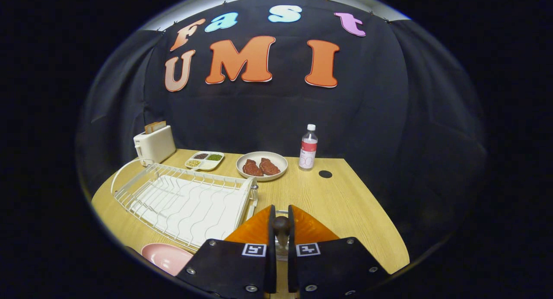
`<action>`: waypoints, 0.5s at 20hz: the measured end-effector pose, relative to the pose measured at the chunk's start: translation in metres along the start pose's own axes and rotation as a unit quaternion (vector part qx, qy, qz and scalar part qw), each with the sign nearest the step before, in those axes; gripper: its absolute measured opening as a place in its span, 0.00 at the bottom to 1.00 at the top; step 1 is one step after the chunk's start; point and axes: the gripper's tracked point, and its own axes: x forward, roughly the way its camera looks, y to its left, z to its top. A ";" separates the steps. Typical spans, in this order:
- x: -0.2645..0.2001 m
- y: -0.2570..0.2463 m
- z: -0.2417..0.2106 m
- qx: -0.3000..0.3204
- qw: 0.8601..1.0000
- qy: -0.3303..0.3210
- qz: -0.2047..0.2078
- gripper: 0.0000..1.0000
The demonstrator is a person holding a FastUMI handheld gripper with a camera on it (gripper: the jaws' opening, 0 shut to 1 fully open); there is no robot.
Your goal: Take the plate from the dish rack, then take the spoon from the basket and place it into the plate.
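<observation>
My gripper (pixel 281 210) is shut on the spoon (pixel 281 228), whose dark rounded handle end stands up between the two fingers. The rest of the spoon is hidden behind the gripper body. The pink plate (pixel 166 256) lies flat on the wooden table, left of and below the fingers, in front of the dish rack. The white wire dish rack (pixel 185 201) stands to the left beyond the fingers with nothing in its slots. Its small basket (pixel 253 196) hangs on the rack's right end, just ahead and left of the fingertips.
Along the back of the table (pixel 345 204) stand a white toaster (pixel 154 145) with bread in it, a divided dish (pixel 204 160) of seeds, a round plate with two pieces of meat (pixel 262 165) and a clear bottle (pixel 308 147). A small black disc (pixel 325 174) lies near the bottle.
</observation>
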 end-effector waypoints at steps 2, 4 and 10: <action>-0.006 0.000 0.016 -0.003 1.000 -0.008 0.005 0.11; -0.015 0.005 0.037 -0.010 1.000 -0.019 0.015 0.11; -0.049 0.038 0.088 -0.026 0.996 -0.045 0.068 0.10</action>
